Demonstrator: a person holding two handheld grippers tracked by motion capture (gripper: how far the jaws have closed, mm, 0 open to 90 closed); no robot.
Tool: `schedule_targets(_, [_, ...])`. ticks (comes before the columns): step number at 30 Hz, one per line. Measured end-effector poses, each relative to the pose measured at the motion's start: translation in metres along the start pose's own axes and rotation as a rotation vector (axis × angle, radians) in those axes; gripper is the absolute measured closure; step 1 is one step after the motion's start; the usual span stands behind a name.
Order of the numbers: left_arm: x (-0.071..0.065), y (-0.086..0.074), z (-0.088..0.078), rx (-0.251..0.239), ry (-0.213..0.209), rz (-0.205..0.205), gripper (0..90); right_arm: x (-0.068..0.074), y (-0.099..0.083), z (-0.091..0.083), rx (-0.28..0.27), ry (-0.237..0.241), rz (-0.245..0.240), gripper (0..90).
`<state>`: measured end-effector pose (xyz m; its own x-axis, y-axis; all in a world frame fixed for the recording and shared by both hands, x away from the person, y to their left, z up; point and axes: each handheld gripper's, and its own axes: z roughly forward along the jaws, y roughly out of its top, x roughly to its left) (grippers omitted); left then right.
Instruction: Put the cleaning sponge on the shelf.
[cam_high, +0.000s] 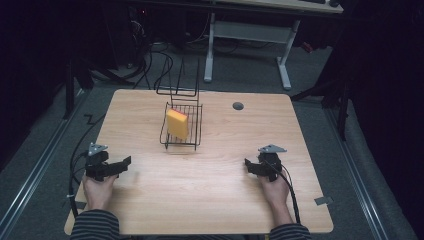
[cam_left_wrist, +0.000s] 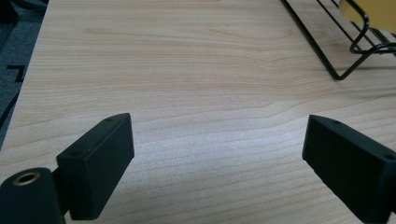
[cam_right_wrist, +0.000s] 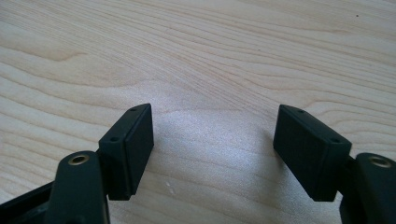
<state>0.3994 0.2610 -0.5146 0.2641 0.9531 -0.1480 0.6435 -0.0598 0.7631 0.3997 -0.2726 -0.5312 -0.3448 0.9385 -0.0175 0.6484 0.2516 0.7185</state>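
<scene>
At the near edge of the worktop (cam_high: 210, 200) two striped sleeves come in, one at each near corner, and each hand holds a claw low over the wood. The left hand (cam_high: 98, 190) sits by the near left corner, and the left claw (cam_high: 122, 164) points toward the middle of the worktop. In the left gripper view its two black jaws stand wide apart over bare wood grain, with nothing between them. The right hand (cam_high: 274, 189) sits toward the near right corner, and the right claw (cam_high: 248, 165) points inward toward the left one. In the right gripper view its jaws also stand apart, empty, over bare wood. A black cable (cam_high: 290, 192) trails back from the right claw along the forearm to the near edge.

Farther in, around the middle of the worktop and a little toward the far edge, a black wire rack (cam_high: 192, 131) stands with a tall wire back rising at its far side. A yellow sponge (cam_high: 177, 124) leans upright inside it, against the left side of the rack. A corner of the rack and a bit of yellow show at the upper right of the left gripper view.

Near the far right corner a small round grey hole (cam_high: 238, 106) marks the worktop. Beyond the far edge, on the floor, stand the white legs of a desk (cam_high: 285, 65) and tangled black cables.
</scene>
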Motion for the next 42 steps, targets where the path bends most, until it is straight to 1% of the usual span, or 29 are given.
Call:
schedule_targets(14, [-0.002, -0.003, 0.014, 0.034, 0.049, 0.036, 10.3, 0.0, 0.0, 0.0, 0.0, 0.0, 0.0, 29.1])
schedule_targets(22, [-0.005, -0.003, 0.02, 0.046, 0.067, 0.054, 10.5, 0.0, 0.0, 0.0, -0.001, -0.001, 0.0, 29.1])
schedule_targets(34, [-0.006, -0.005, 0.028, 0.084, 0.077, 0.071, 10.7, 0.0, 0.0, 0.0, 0.0, -0.001, 0.0, 29.1])
schedule_targets(36, [-0.007, -0.006, 0.029, 0.081, 0.08, 0.07, 10.6, 0.0, 0.0, 0.0, -0.001, -0.001, 0.0, 29.1])
schedule_targets(42, [-0.008, -0.006, 0.03, 0.081, 0.09, 0.084, 10.7, 0.0, 0.0, 0.0, 0.0, 0.0, 0.0, 29.1])
